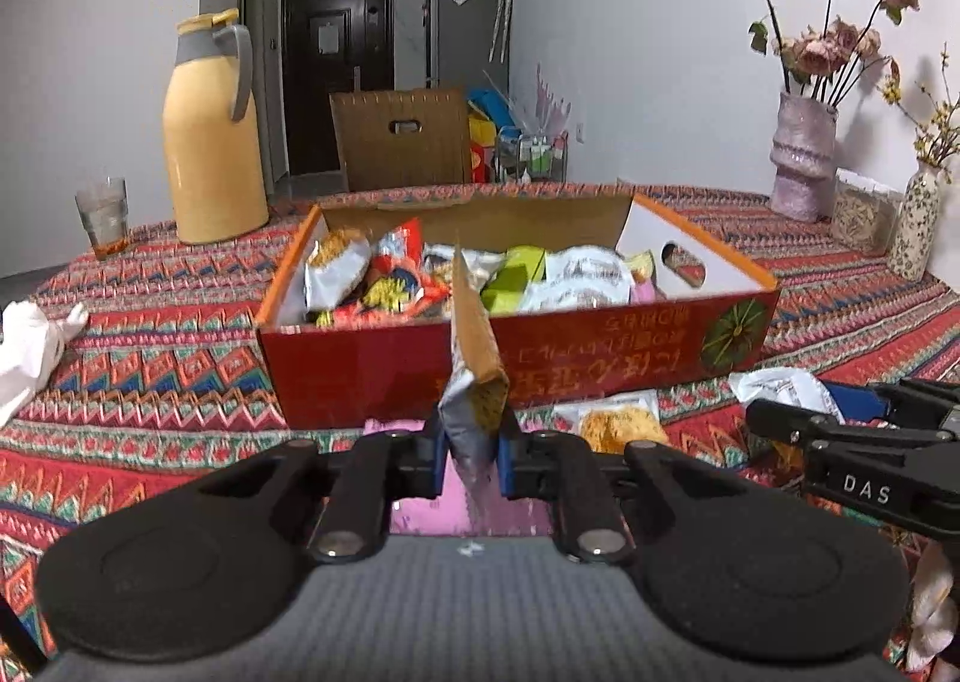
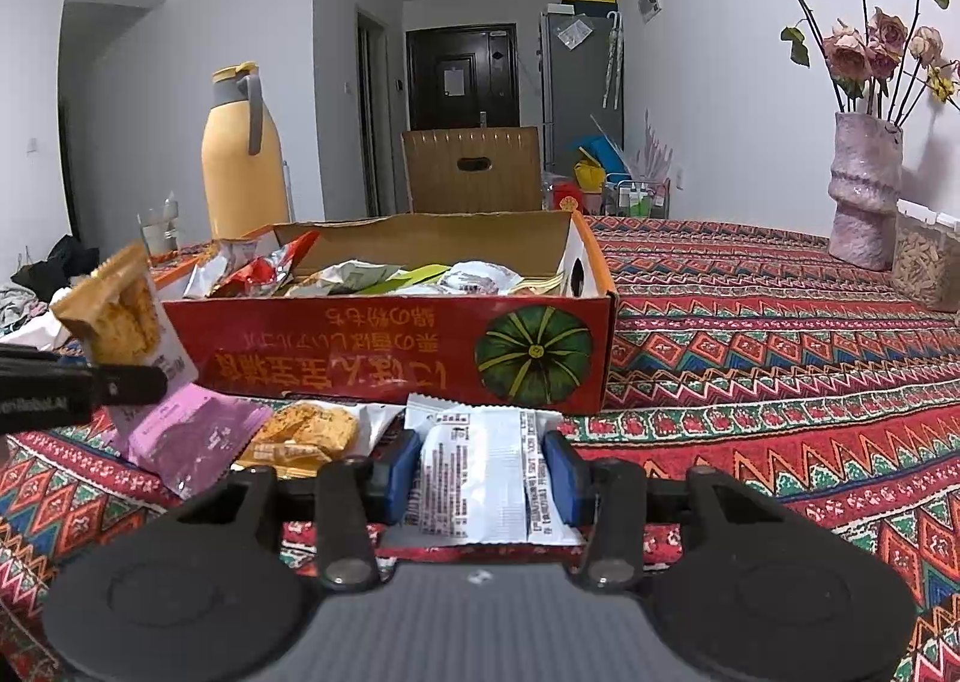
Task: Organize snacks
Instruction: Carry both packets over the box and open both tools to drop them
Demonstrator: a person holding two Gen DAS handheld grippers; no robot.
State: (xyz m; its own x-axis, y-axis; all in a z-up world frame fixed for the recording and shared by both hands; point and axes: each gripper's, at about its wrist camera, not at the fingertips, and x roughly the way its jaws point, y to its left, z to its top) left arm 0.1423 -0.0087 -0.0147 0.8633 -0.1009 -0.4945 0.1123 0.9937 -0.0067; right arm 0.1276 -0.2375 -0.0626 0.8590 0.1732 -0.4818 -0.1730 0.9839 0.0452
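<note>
A red cardboard box (image 1: 600, 358) (image 2: 384, 352) with several snack packets inside sits mid-table. My left gripper (image 1: 471, 457) is shut on a tan snack packet (image 1: 474, 370), held edge-on in front of the box; it also shows in the right wrist view (image 2: 120, 316). My right gripper (image 2: 489, 478) is open around a white snack packet (image 2: 486, 478) lying on the tablecloth; its jaws stand at the packet's sides. A pink packet (image 2: 192, 436) and an orange cracker packet (image 2: 306, 430) lie in front of the box.
A yellow thermos jug (image 1: 210, 142) and a glass (image 1: 105, 214) stand at the back left. Vases with dried flowers (image 1: 801, 160) and a clear jar (image 2: 927, 262) stand at the right. A white bag (image 1: 24, 352) lies at the left edge. A chair (image 1: 402, 139) stands behind the table.
</note>
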